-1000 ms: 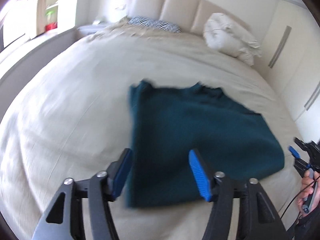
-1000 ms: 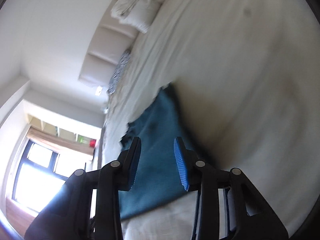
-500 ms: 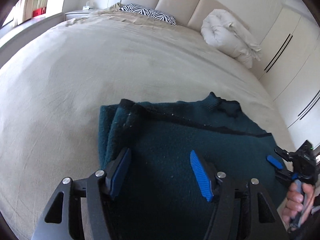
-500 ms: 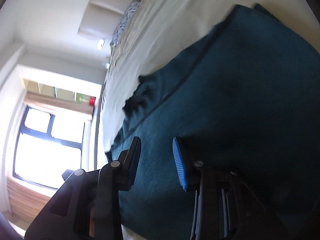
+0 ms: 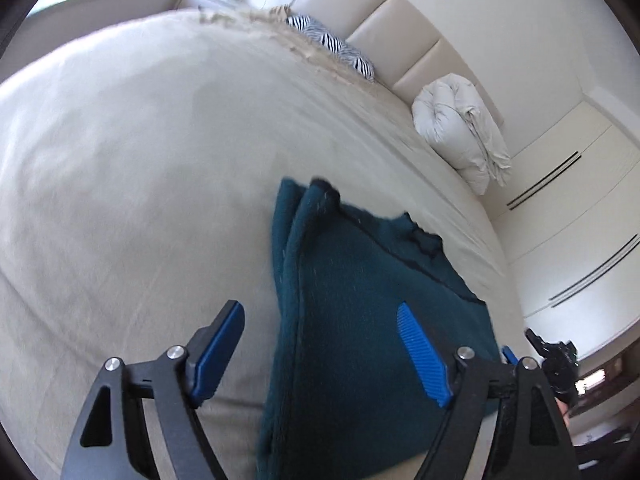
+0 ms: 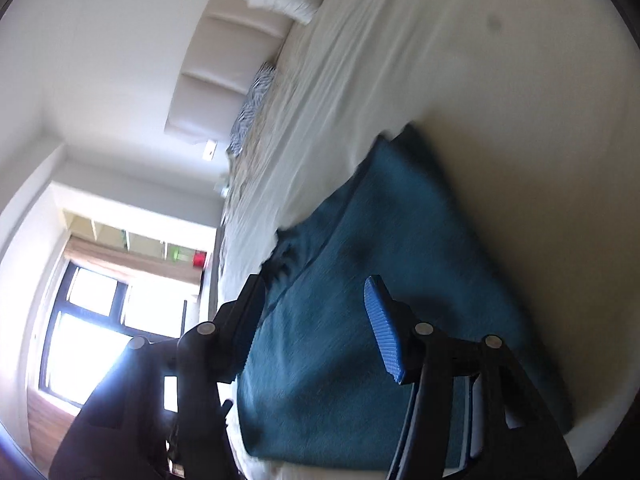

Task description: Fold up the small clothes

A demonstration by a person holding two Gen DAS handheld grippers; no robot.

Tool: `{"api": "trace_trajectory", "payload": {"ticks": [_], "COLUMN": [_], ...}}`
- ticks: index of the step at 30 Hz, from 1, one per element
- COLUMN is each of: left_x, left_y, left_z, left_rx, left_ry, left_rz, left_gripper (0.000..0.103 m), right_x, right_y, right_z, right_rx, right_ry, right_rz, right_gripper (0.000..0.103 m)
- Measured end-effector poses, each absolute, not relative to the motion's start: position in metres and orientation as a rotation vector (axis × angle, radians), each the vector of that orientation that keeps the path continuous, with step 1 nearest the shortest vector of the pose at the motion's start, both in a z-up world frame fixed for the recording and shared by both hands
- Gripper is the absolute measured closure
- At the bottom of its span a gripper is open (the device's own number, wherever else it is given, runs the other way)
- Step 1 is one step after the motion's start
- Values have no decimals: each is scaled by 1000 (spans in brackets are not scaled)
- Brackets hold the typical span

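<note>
**Both jaws open wider over the folded sweater**

The left gripper (image 5: 320, 354) and right gripper (image 6: 312, 328) have just spread their jaws, pinching nothing. Under them the teal sweater (image 5: 360, 320) lies folded on the bed (image 5: 120, 160), its doubled edge now between the left jaws. Beyond the sweater sits a white rolled duvet (image 5: 460, 128). Probably another fold comes next.

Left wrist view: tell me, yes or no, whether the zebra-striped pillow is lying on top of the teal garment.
No. The zebra-striped pillow sits far up the bed by the headboard, well apart from the teal garment.
</note>
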State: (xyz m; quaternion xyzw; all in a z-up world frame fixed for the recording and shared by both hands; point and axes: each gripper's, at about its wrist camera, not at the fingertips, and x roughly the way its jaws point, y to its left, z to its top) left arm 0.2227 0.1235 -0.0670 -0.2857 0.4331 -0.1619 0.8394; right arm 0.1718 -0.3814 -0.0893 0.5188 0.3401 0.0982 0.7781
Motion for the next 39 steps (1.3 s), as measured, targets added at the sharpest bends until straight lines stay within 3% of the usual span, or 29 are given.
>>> {"api": "trace_trajectory", "payload": {"ticks": [12,18,23,26,28,29,39], "left_x": [221,222,219,219,219,220,216], "left_y": [132,140,127,131,135,138,136], "left_z": [-108,-119,-123,-128,-137,-139,-118], "left_rx": [-848,-970,-973,-1003,-1032,-1040,-1023], "left_ry": [1089,1118,1169,1182,1205,1212,1152], "left_rz": [-520,-532,-579,-566,-556,-548,-562], "left_gripper": [23,33,36,54,84,88,89], "right_x": [220,218,230,239,247,251,277], "right_y": [-191,-152,-132,-124,-114,-109,-96], "right_z": [-71,-76,-84,-88,-94,-97,-128], "right_rx": [920,914,966,967,958,951,1006], "right_ry": [1010,1097,1135,1158,1175,1185,1229], "right_rz": [592,680,715,724,724,724,714], "right_gripper": [51,51,51,51,51,51,49]}}
